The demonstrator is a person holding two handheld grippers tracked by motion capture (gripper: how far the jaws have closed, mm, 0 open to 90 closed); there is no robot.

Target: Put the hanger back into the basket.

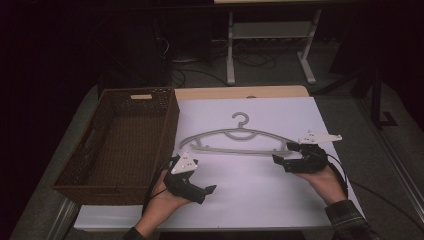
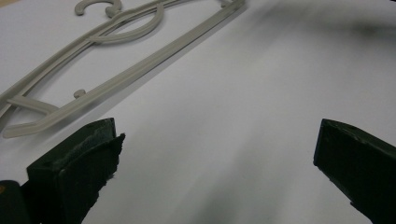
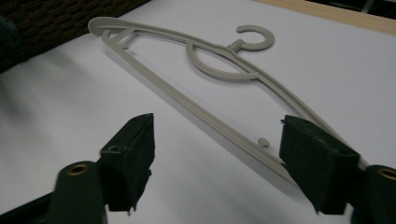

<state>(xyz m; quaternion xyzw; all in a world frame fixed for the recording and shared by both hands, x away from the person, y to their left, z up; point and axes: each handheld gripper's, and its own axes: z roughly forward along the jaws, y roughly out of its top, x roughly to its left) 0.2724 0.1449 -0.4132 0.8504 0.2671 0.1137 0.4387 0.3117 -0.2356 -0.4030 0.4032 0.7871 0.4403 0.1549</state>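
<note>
The grey plastic hanger [image 1: 239, 140] lies flat mid-desk, ungrasped, right of the wicker basket [image 1: 120, 145], with the right claw [image 1: 285, 153] spread at its right end and the left claw [image 1: 210, 189] spread nearer, so lifting remains.

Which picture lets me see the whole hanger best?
The high view: the hanger lies complete on the white table, hook to both ends. The right gripper view shows nearly all of it, one end behind a jaw. The left gripper view shows part, cut off at the edge.
</note>
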